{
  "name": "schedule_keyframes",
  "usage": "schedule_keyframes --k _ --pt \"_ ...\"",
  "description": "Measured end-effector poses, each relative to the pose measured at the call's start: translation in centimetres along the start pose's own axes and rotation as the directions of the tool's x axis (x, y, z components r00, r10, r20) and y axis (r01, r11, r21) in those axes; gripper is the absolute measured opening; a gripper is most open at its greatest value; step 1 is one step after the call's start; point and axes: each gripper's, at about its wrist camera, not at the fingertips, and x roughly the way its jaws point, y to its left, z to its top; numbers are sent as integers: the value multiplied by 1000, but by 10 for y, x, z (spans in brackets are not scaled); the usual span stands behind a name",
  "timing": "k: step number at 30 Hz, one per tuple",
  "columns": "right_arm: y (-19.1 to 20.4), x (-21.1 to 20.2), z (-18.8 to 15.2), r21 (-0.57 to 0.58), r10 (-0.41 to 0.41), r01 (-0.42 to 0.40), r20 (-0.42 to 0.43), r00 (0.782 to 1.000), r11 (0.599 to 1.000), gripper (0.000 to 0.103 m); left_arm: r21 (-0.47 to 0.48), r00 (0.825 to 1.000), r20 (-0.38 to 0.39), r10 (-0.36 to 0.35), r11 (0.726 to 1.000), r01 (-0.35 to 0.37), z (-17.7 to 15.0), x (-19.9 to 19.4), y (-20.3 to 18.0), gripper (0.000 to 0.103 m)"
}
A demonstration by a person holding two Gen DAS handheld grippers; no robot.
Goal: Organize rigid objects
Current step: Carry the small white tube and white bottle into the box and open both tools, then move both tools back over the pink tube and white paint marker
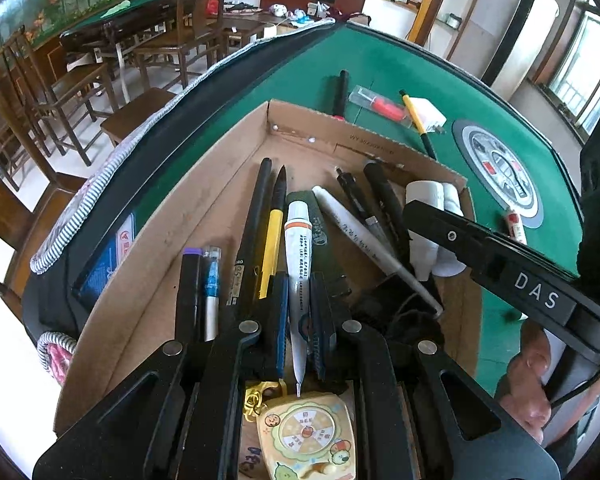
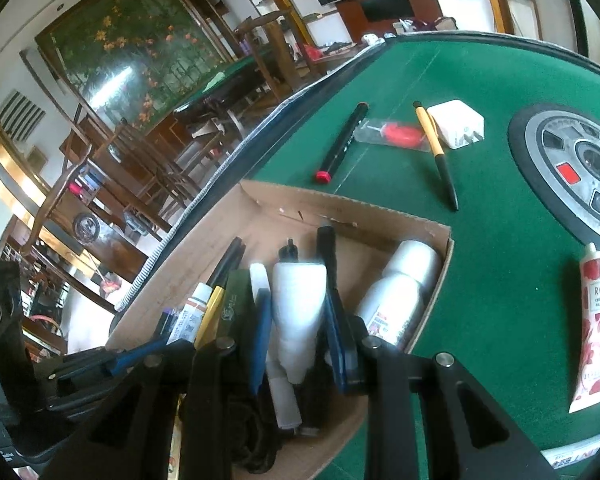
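Two handheld grippers are working inside a shallow brown cardboard box (image 1: 204,184) on a green felt table (image 2: 500,240), each clenched on an item.

The left gripper (image 1: 299,308) is clasping a white pen-shaped tube with an orange band (image 1: 298,248) between its blue pads, above the box's near end, beside a yellow-and-black pen (image 1: 271,240) and a long black pen (image 1: 256,216). The right gripper (image 2: 298,332) is gripping a white plastic bottle (image 2: 298,308) near the box's right wall, just beside a second white bottle (image 2: 400,292). Out on the felt beyond the box's far edge are lying a black marker with a red cap (image 2: 342,142), a yellow-and-black pencil (image 2: 436,152), a white charger plug (image 2: 456,124) and, toward the right edge, a floral hand-cream tube (image 2: 592,328).
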Motion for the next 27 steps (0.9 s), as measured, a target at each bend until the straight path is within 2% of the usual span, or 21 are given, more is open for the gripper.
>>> schedule_keyframes --k 7,13,15,18,20,21,27 --pt "-2 -1 0 21 19 -19 2 1000 1000 26 6 1000 -30 9 1000 -9 2 7 -2 10" --pt "-4 -2 0 37 28 -29 6 1000 999 26 20 999 -25 21 1000 -21 1 8 -4 10" --pt "-3 -4 -1 38 29 -30 15 999 999 26 20 999 -35 21 1000 -20 1 10 -4 16" --pt "-3 -8 -1 38 42 -44 33 999 998 27 4 999 -33 3 1000 -3 0 7 -1 37" --pt "-3 -11 -1 39 45 -47 48 998 998 38 -2 1000 -19 3 1000 -3 -1 2 0 38" --pt "-3 -13 -1 39 49 -52 61 997 998 41 -2 1000 -19 4 1000 -4 -1 1 1 38" --pt "-1 -22 2 33 63 -67 103 993 997 48 -8 1000 7 -6 1000 6 -8 -18 -5 38"
